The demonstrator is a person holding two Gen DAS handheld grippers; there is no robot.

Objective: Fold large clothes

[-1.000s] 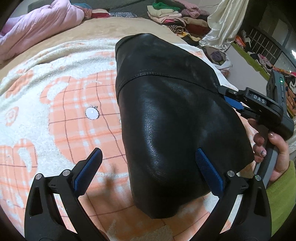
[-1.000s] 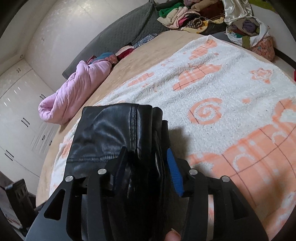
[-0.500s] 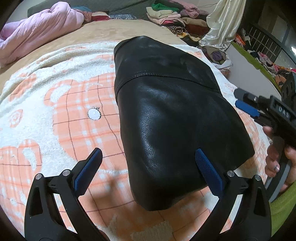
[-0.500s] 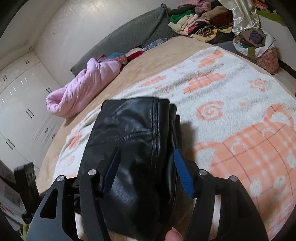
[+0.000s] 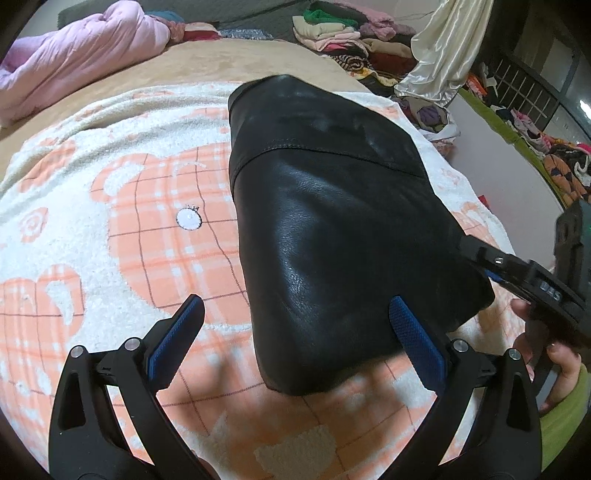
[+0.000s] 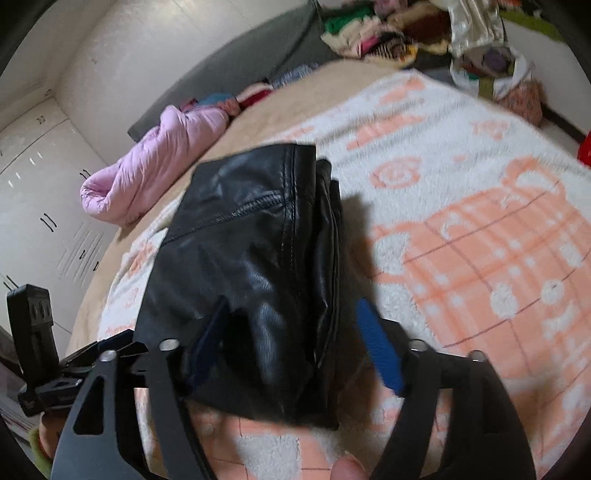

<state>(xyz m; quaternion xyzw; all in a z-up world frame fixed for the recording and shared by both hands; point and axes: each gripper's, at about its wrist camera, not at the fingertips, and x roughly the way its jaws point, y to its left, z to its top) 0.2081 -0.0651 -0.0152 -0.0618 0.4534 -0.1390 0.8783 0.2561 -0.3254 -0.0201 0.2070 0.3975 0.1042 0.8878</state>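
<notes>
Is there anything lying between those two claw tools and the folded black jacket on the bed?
Nothing visible does. The folded black jacket lies on the patterned blanket. The left gripper stands open just short of its near edge. The right gripper has just been opening, and the jacket's end sits between its fingers.

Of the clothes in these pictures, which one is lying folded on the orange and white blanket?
The black leather garment is. It lies folded on the blanket. The pink padded coat lies bunched on the tan sheet beyond, and the pile of clothes is farther back.

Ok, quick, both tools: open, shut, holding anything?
Left tool: open, holding nothing.
Right tool: open, jaws just widened, black jacket released.
</notes>
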